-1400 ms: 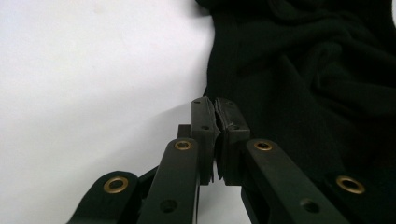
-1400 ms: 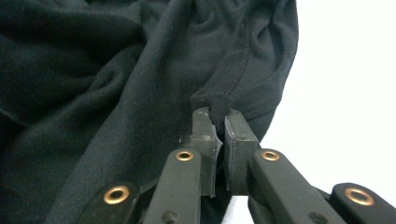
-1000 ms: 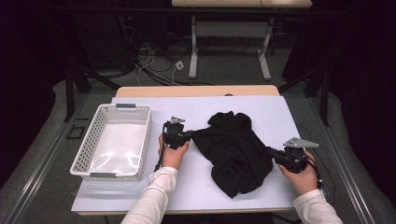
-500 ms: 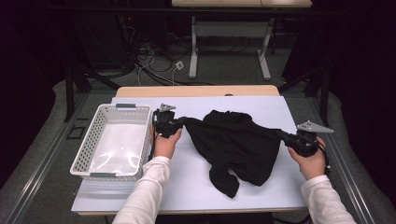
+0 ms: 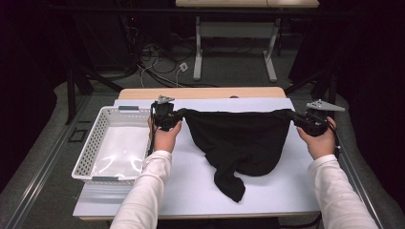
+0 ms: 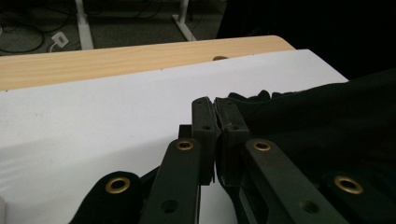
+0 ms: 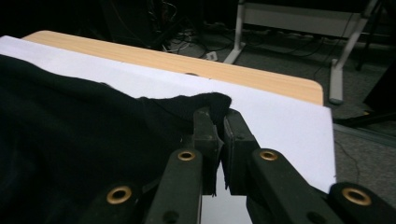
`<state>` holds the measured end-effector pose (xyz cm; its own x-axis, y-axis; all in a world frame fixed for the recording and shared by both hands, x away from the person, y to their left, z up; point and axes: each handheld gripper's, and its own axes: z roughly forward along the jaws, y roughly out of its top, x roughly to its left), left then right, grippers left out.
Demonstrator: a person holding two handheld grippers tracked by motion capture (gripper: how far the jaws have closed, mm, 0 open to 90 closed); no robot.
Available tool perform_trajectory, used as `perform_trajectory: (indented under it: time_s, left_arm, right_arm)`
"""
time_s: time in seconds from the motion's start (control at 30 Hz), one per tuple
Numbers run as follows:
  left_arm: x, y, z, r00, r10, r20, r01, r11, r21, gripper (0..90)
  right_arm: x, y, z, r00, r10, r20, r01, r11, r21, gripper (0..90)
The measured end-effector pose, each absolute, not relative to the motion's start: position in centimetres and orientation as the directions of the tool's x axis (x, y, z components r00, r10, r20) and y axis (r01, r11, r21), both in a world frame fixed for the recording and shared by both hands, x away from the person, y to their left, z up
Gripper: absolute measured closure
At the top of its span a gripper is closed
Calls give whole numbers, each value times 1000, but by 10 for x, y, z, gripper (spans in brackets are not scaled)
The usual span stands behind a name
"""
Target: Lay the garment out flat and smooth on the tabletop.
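We've drawn the black garment point(image 5: 239, 143) wider apart above the surface point(image 5: 191, 191); left claw point(image 5: 177, 114) and right claw point(image 5: 295, 118) each pinch an edge. Keep tension even, hem level.

My high view sits above the person's side, looking forward and down over the whole table point(image 5: 200, 191), basket point(image 5: 93, 152) to floor beyond. My left gripper view rides low and close, looking along its jaws across the white sheet point(image 6: 93, 116) toward the far wooden edge point(image 6: 116, 58). My right gripper view does likewise. All three share the black cloth point(image 5: 239, 138) point(image 6: 327, 121) point(image 7: 70, 140) and the sheet.
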<state>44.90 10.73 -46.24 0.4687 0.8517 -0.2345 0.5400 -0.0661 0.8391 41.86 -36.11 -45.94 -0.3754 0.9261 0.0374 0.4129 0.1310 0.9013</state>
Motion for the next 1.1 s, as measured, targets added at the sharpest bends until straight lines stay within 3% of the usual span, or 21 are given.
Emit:
perform_trajectory:
  time_s: [0.47,0.73,1.1]
  left_arm:
    - [446,101,-477,487,844,-227,562,-104,821,865]
    - [436,98,-488,498,834,-237,570,-109,814,799]
    - [427,96,-493,507,824,-254,568,-98,817,674]
  right_arm:
    - [427,-336,-478,-406,914,13,469,196,861,832]
    - [416,-329,-482,-440,898,4,460,221,860,800]
    - [407,-321,-482,-448,894,-9,463,241,853,598]
